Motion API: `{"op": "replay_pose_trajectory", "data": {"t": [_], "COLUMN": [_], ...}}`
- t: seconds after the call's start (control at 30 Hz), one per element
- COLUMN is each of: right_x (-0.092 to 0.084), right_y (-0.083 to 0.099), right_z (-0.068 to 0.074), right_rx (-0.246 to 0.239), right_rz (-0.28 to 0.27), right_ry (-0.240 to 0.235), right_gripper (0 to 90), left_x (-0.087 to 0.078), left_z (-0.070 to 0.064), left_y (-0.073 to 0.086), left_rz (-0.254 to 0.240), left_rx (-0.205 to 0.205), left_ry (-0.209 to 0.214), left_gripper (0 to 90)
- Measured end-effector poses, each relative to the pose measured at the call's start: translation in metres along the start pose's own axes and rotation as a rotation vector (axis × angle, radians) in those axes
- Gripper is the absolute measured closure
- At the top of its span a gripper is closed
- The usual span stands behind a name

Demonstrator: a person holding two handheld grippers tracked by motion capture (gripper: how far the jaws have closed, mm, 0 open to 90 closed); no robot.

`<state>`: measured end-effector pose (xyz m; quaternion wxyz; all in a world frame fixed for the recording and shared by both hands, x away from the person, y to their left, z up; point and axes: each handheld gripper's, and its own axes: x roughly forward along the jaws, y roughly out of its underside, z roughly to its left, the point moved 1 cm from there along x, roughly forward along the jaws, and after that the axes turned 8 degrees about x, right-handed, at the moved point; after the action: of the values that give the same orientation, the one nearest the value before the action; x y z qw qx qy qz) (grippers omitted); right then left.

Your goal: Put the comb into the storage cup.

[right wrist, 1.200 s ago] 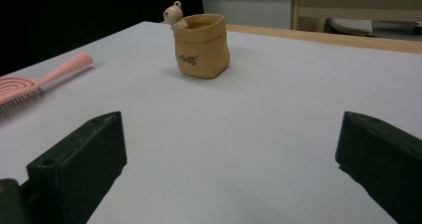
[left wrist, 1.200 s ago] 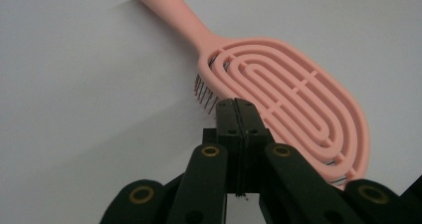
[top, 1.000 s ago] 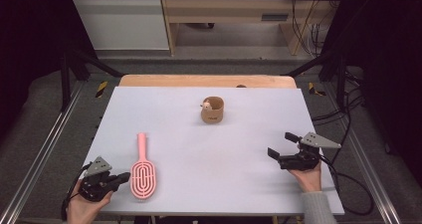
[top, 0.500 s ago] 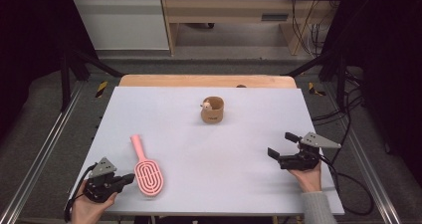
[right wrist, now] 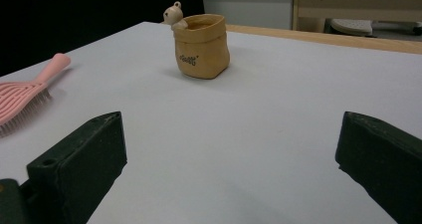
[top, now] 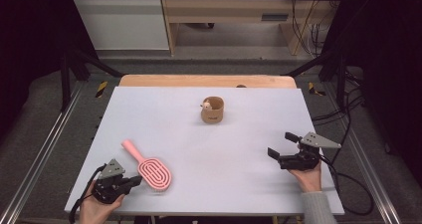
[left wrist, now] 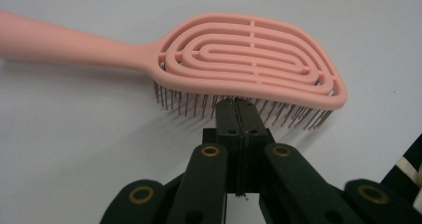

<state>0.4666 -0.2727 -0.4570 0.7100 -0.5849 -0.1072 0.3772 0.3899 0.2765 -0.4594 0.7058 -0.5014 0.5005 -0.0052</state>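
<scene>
Pink brush [top: 149, 167] lying bristles-down on table [top: 164, 119], well short of tan cup [top: 213, 109], handle angled toward cup's left. Left gripper [top: 135, 180] jaws pressed together, tips jammed into bristles at brush edge, pinching nothing solid as far as I can tell. Right gripper [top: 281, 144] spread wide, idle, right of cup. Risk imo: closed tips just shove brush, it spins or skids off near edge.

A pink plastic paddle hairbrush [top: 149, 168] lies on the pale surface [top: 249, 134] at the near left. A tan pouch-shaped cup [top: 213, 110] stands well behind it, near centre.
</scene>
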Motion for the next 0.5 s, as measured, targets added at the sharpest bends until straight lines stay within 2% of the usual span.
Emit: {"op": "replay_pose_trajectory", "data": {"t": [0.3, 0.5], "right_x": [-0.0001, -0.0001], "right_y": [0.0001, 0.0000], "right_z": [0.0002, 0.0000], "right_rx": [0.002, 0.000], "right_rz": [0.003, 0.000], "right_ry": [-0.001, 0.000], "right_gripper": [0.2, 0.2], "left_x": [0.0041, 0.0079], "left_z": [-0.0041, -0.0066], "left_y": [-0.0019, -0.0032], "left_rz": [-0.005, -0.006], "left_rx": [0.003, 0.012], "left_ry": [0.019, 0.016], "left_gripper": [90.0, 90.0]}}
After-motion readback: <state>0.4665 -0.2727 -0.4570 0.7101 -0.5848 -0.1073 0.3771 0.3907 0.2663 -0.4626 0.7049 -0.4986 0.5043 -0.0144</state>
